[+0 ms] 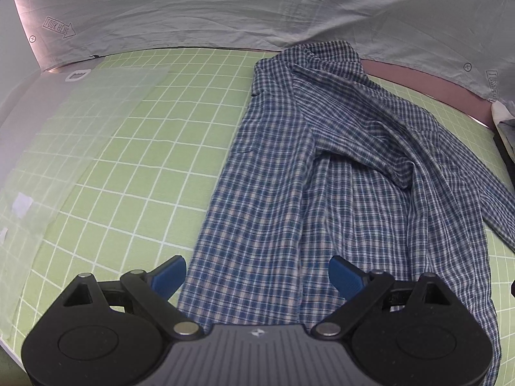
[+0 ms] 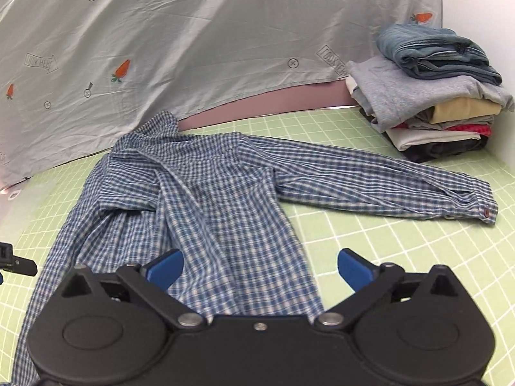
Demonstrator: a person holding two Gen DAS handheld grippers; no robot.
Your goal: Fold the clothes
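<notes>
A blue and white checked shirt [image 1: 305, 167] [image 2: 206, 193] lies on the green grid mat [image 1: 145, 148] [image 2: 402, 257], collar toward the far side. One sleeve is folded across the body; the other sleeve [image 2: 386, 180] stretches out flat to the right, its buttoned cuff at the end. My left gripper [image 1: 257, 276] hovers open over the shirt's near hem at its left edge, nothing between its blue fingers. My right gripper [image 2: 260, 268] is open too, above the hem's right part. A black piece of the left gripper [image 2: 16, 263] shows at the left edge of the right wrist view.
A stack of folded clothes [image 2: 431, 96] with jeans on top sits at the mat's far right corner. A grey sheet printed with carrots [image 1: 225, 9] [image 2: 193, 48] hangs behind. A translucent plastic sheet [image 1: 64, 148] lies on the mat's left part.
</notes>
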